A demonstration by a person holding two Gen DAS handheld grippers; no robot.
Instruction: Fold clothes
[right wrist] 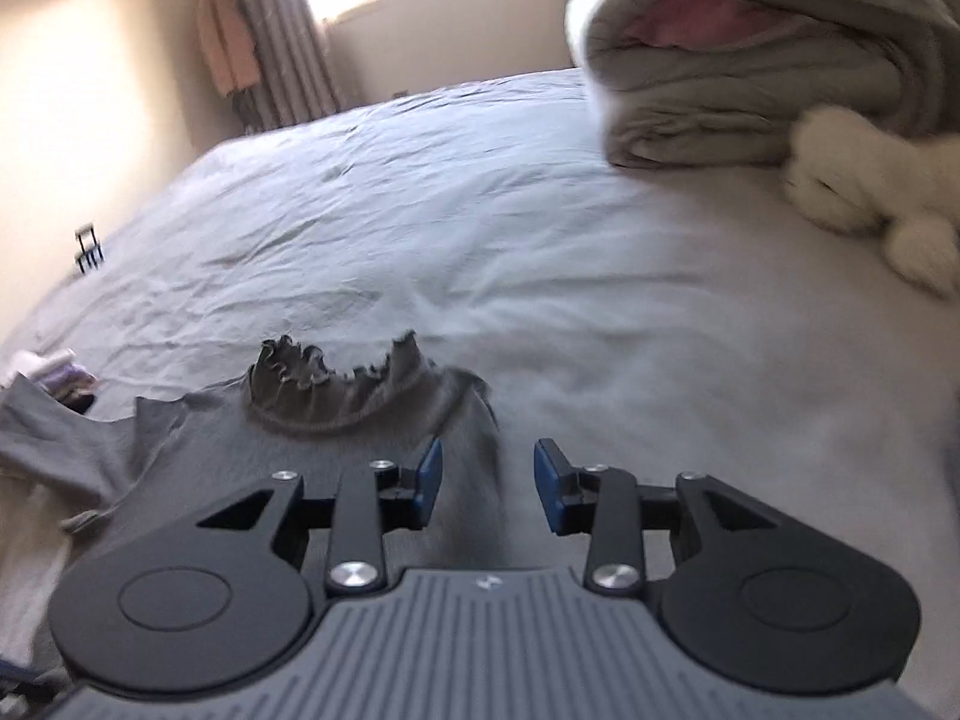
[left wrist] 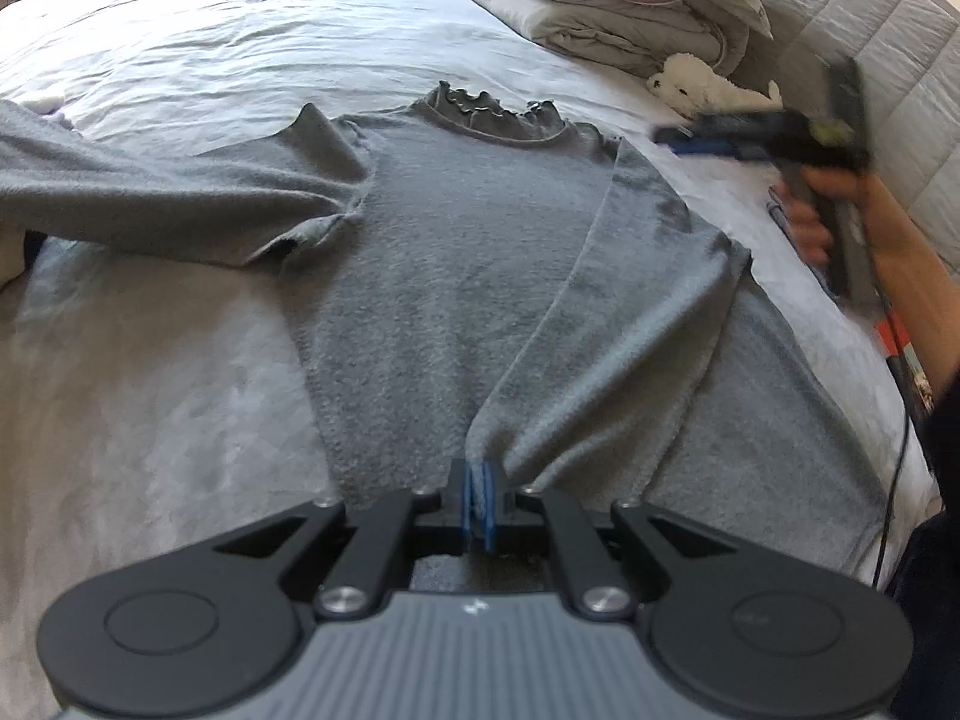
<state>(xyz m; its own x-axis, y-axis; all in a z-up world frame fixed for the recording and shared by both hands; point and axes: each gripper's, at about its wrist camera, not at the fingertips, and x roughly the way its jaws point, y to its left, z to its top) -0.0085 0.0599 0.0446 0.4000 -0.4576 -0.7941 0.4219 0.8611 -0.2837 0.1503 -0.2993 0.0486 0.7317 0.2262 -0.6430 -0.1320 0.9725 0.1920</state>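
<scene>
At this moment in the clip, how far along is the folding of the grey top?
Early. Done: the grey top lies spread on the bed, its right-hand side folded in over the body. In hand: the left gripper is shut on the cloth near the hem; the right gripper is open, holding nothing, near the ruffled collar. Left: the left-hand sleeve lies stretched out, and no crosswise fold is made.

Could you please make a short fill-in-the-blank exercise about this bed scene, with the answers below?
1. The left gripper is shut on the ____ sweater.
2. The right gripper has its jaws ____, with no cloth pinched.
3. The sweater's collar has a ____ edge.
4. A white ____ toy lies beside the folded duvet.

Answers: grey; open; ruffled; plush
</scene>
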